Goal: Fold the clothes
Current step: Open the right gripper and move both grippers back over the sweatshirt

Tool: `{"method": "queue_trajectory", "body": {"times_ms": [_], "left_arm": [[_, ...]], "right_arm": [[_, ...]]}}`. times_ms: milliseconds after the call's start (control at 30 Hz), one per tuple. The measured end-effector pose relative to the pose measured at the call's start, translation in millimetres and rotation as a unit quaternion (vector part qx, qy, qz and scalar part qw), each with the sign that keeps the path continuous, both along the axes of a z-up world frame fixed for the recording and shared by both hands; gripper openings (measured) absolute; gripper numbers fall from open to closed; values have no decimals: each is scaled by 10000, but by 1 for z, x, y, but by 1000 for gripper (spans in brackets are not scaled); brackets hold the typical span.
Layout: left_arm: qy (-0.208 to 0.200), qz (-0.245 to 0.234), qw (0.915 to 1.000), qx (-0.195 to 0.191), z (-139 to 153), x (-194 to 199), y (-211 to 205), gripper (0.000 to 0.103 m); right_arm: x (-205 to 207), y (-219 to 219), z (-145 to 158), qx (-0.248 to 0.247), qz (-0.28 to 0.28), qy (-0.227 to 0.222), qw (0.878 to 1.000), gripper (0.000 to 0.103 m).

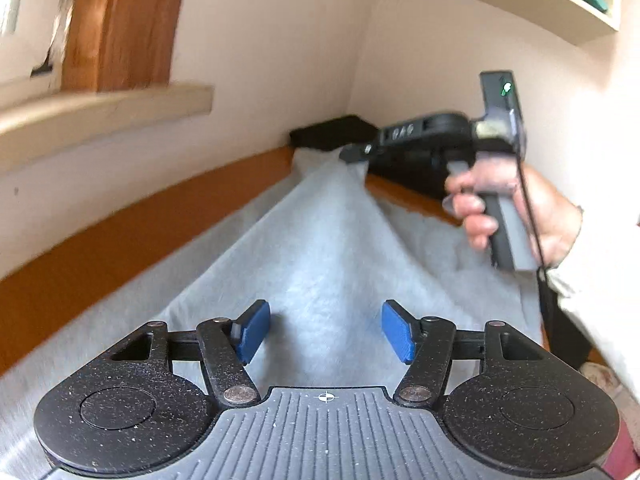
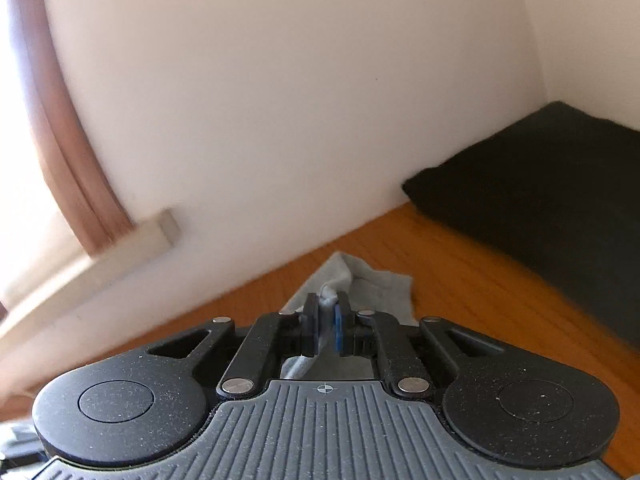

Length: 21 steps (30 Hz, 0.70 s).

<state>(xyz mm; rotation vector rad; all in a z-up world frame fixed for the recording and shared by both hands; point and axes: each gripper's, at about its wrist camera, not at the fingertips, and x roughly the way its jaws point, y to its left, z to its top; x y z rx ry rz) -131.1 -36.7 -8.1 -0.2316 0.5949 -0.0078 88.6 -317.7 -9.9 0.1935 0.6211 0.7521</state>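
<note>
2 claws over a grey cloth on the orange worktop. Left claw spread wide above cloth. Right claw pinching a cloth corner, lifted into a ridge. Black folded garment against wall. Lettering on the right claw's body too blurred to read.

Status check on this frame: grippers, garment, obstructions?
Left gripper open above grey garment. Right gripper shut on its corner, lifting it. Black folded cloth ahead by the wall.
</note>
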Motion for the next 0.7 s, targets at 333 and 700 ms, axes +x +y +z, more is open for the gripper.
{"method": "queue_trajectory", "body": {"times_ms": [333,700], "left_arm": [[12,663,9974,288,31,-28,15,77],[119,1834,9802,735,69,-167,85,88]], "right_arm": [[-25,10,4,-760,265,-389,9960,47],[-173,97,8,-812,2554,-769,9603,54]]}}
